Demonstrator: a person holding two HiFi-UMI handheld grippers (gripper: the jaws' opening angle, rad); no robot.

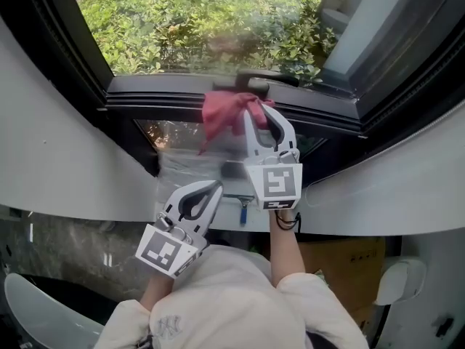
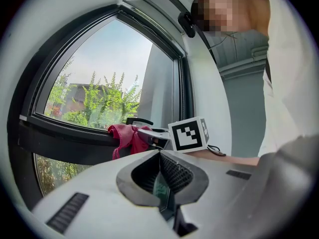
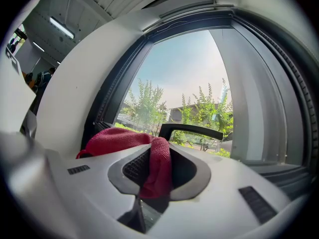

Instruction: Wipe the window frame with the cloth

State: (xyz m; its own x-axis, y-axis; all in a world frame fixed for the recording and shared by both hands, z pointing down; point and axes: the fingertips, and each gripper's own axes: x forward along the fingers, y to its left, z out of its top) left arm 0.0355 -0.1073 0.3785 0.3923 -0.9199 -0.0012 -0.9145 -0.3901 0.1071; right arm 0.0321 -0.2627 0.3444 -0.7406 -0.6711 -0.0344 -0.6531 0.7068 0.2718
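"While the fingers [image 3: 133, 167] of the right gripper [image 1: 256, 112] pinch a fold of the red cloth [image 1: 221, 115], is the wiping actually under way?"

"I'd judge so. The cloth sits bunched on the lower rail of the dark window frame [image 1: 167, 97], right beside the black handle [image 1: 256, 78], with a loose end drooping over the edge."

"And the other hand?"

"The left gripper [image 1: 211, 193] hangs low, well back from the frame, fingers pressed together on nothing."

"What does the next move want?"

"A sideways stroke along the rail, I think, with enough downward press for contact, steering round that handle so the loose end doesn't catch."
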